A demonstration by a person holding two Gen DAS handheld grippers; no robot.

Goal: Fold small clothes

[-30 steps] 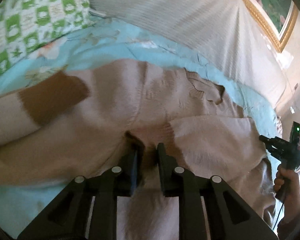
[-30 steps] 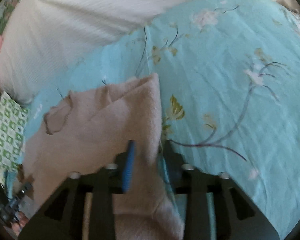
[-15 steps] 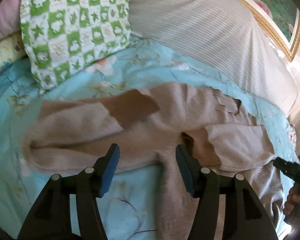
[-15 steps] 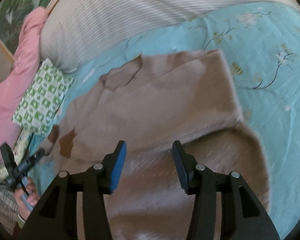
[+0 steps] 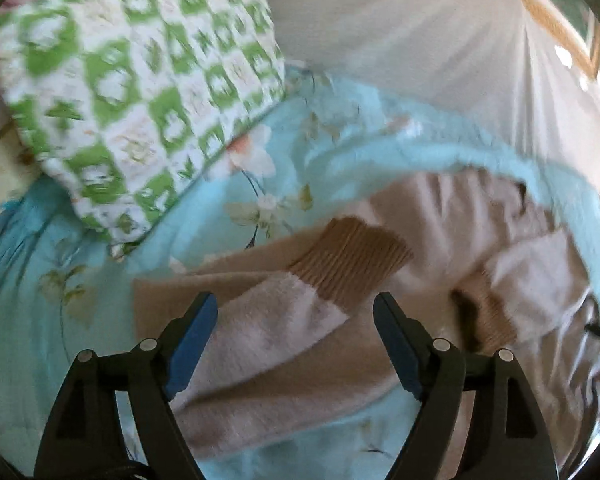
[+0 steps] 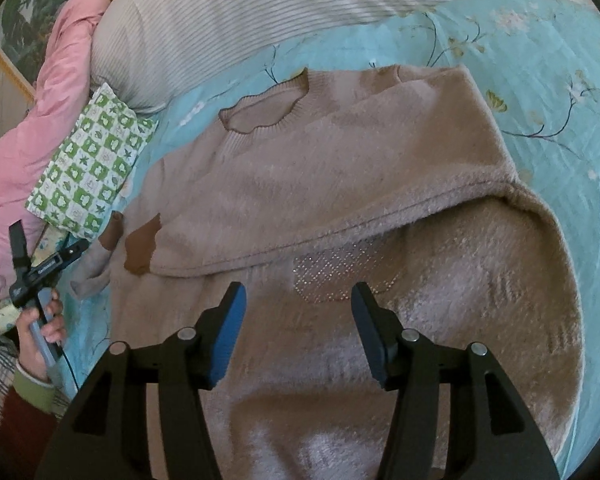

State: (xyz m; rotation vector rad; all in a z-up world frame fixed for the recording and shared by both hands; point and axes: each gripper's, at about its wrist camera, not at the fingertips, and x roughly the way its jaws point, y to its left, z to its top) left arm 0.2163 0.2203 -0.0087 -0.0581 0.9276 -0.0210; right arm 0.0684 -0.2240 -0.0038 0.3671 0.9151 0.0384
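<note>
While both grippers hover empty:
Left gripper (image 5: 296, 338): jaws spread, over a brown-cuffed sleeve (image 5: 352, 264).
Right gripper (image 6: 298, 330): jaws spread, above the body.
Beige sweater (image 6: 340, 168): partly folded on the floral turquoise bedspread (image 6: 560, 60).

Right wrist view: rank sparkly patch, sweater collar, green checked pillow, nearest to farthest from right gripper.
From the right gripper:
1. Sparkly patch, just ahead between the fingers.
2. Sweater collar, ahead, slightly left.
3. Green checked pillow, far left by the pink blanket.

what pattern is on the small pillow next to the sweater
A green and white check with small motifs on the pillow, sharpest in the right wrist view.
</note>
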